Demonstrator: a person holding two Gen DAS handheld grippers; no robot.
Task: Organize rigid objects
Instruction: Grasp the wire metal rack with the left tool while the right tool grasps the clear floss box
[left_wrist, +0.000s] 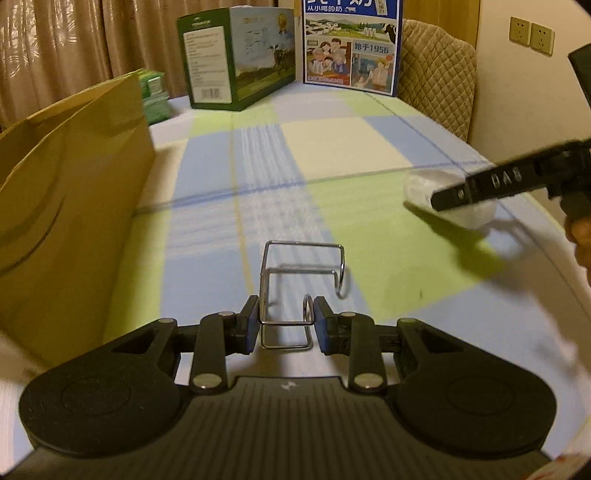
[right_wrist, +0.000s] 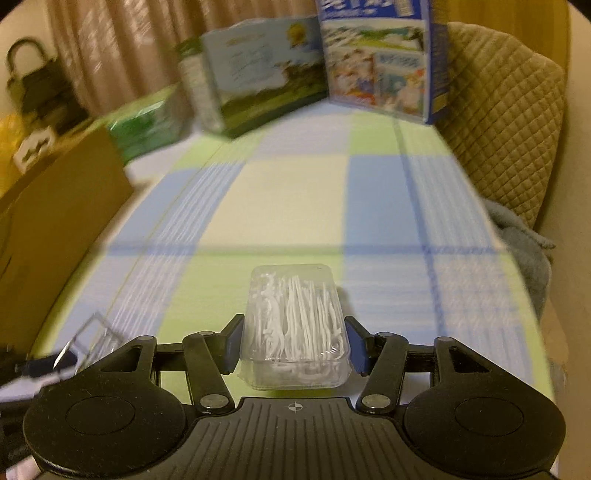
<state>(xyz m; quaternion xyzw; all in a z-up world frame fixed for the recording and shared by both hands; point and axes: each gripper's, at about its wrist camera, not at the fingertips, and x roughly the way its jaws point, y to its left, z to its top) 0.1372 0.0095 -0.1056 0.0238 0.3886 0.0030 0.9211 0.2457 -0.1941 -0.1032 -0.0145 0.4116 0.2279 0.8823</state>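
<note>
My left gripper is shut on a bent chrome wire rack and holds it just above the checked tablecloth. My right gripper is shut on a clear plastic box of white floss picks, its pads against the box's two long sides. In the left wrist view the right gripper shows at the right edge with the clear box between its fingers. The wire rack also shows blurred at the lower left of the right wrist view.
A brown cardboard box stands open along the left side. Green packets, a green milk carton box and a blue milk box stand at the far end. A quilted chair back is at the right.
</note>
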